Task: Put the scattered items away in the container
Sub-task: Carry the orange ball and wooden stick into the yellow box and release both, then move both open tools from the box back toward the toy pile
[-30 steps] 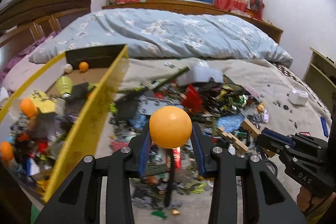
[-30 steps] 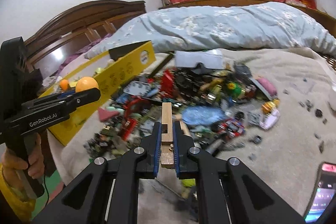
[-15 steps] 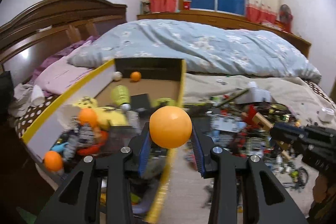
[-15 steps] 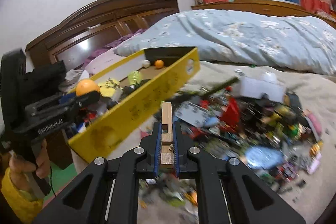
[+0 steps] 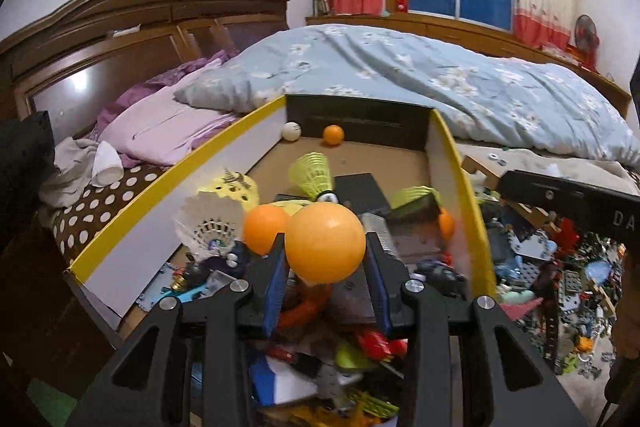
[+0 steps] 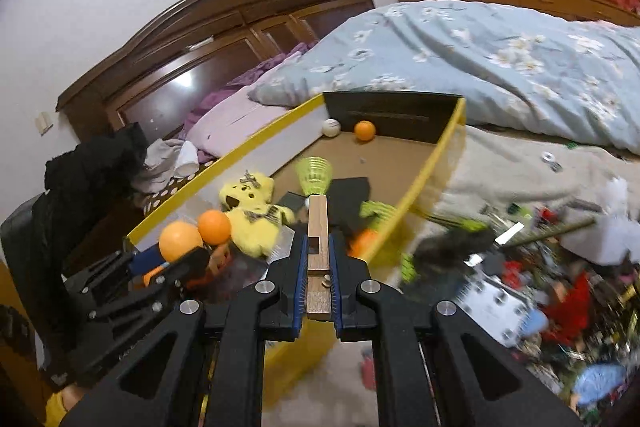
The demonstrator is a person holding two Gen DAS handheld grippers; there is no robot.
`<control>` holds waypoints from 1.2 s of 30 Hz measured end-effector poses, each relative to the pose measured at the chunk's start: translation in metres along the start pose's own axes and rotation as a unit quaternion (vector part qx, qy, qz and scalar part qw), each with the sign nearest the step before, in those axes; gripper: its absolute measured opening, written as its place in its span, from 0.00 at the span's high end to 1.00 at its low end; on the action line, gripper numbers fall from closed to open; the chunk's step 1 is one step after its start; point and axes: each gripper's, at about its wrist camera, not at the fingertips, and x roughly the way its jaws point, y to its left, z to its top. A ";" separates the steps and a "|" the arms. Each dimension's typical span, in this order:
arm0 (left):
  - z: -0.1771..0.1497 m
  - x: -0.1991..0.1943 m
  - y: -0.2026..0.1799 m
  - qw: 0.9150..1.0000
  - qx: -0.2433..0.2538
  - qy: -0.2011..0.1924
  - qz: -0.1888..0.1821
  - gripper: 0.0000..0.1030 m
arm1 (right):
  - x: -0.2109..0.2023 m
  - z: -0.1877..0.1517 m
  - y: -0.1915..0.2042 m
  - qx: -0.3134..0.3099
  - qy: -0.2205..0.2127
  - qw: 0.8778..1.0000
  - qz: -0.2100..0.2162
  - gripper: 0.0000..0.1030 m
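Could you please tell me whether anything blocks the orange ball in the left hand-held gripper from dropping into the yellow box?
Nothing visible does: the orange ball hangs over the open yellow box, above toys already inside.

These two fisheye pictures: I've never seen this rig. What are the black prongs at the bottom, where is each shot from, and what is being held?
No robot here: a person holds one hand-held tool in each hand, and a camera on each looks forward along its two fingers. Those fingers are the black prongs.

The left camera shows the left tool shut on an orange ball, over the yellow box of toys. The right camera shows the right tool shut on a wooden block, near the box's edge; the left tool and its ball appear at its left.

Everything sits on a bed. A pile of small toys lies right of the box.
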 end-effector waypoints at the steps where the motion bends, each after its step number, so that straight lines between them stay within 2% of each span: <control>1: 0.001 0.002 0.003 1.000 -0.001 0.000 0.003 0.65 | 0.004 0.001 0.002 0.000 0.002 1.000 0.002 0.89; 8: 0.004 0.014 0.014 1.000 -0.005 0.009 0.021 0.65 | 0.039 0.011 0.009 0.004 0.018 1.000 0.009 0.89; 11: 0.006 0.016 0.015 1.000 -0.010 0.014 0.015 0.63 | 0.048 0.013 0.009 0.009 0.022 1.000 0.008 0.89; 13: 0.005 0.016 0.015 1.000 -0.015 0.015 0.010 0.46 | 0.049 0.014 0.009 0.012 0.023 1.000 0.009 0.82; 15: 0.003 0.015 0.015 1.000 -0.016 0.011 0.012 0.37 | 0.047 0.014 0.009 0.014 0.018 1.000 0.012 0.72; 16: 0.003 0.014 0.014 1.000 -0.015 0.008 0.015 0.35 | 0.046 0.014 0.009 0.014 0.017 1.000 0.013 0.71; 30: 0.001 -0.001 -0.001 1.000 -0.018 0.010 0.006 0.35 | 0.002 -0.003 0.003 0.032 0.014 0.999 0.026 0.71; 36: 0.004 -0.014 -0.020 1.000 -0.016 0.000 -0.020 0.35 | -0.040 -0.025 -0.014 0.040 0.011 0.999 0.013 0.71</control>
